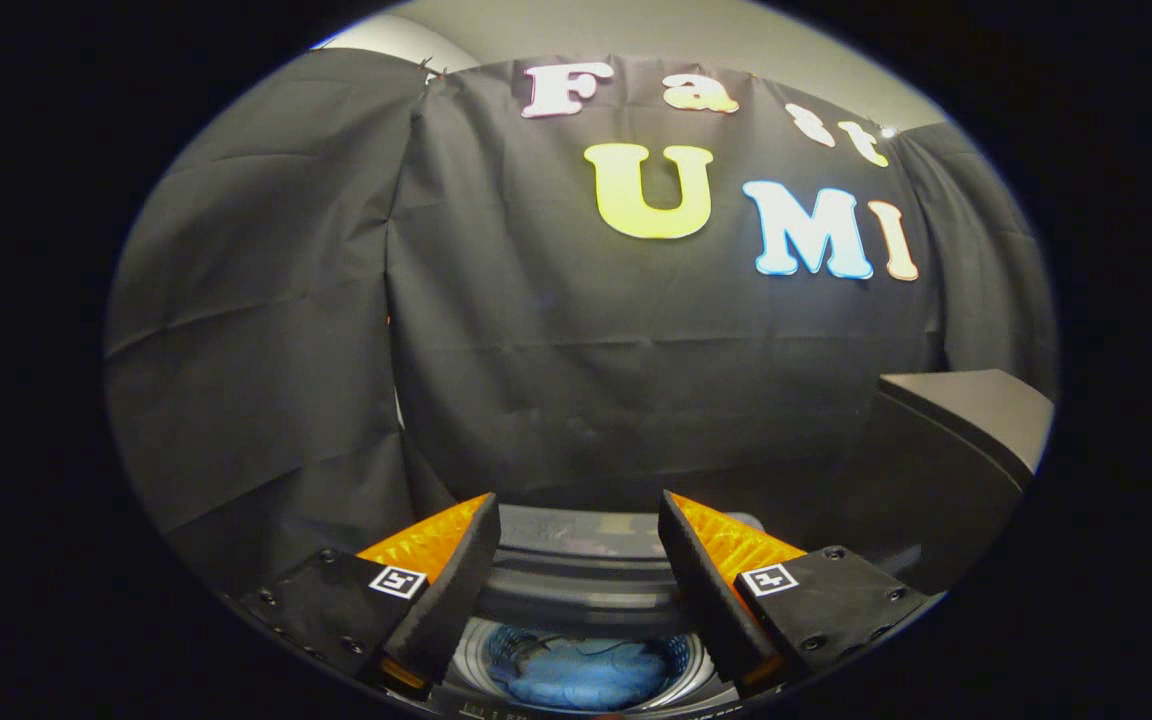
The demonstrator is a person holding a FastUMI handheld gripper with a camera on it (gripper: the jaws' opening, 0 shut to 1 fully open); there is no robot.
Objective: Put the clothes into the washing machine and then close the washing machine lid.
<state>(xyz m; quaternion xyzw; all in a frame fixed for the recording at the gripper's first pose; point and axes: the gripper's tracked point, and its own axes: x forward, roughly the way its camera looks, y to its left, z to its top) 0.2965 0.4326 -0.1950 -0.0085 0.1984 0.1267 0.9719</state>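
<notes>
My gripper (578, 520) is open, with nothing between its fingers, held above the washing machine. Below and between the fingers I see the machine's round drum opening (586, 668), with blue clothes (581, 675) lying inside it. The machine's dark top rim (576, 590) runs just beyond the opening. To the right of the fingers the dark lid (946, 450) stands raised and tilted, its upper edge catching light.
The booth's black cloth wall (556, 330) hangs close behind the machine and wraps around on the left and right. A pale ceiling shows above the cloth.
</notes>
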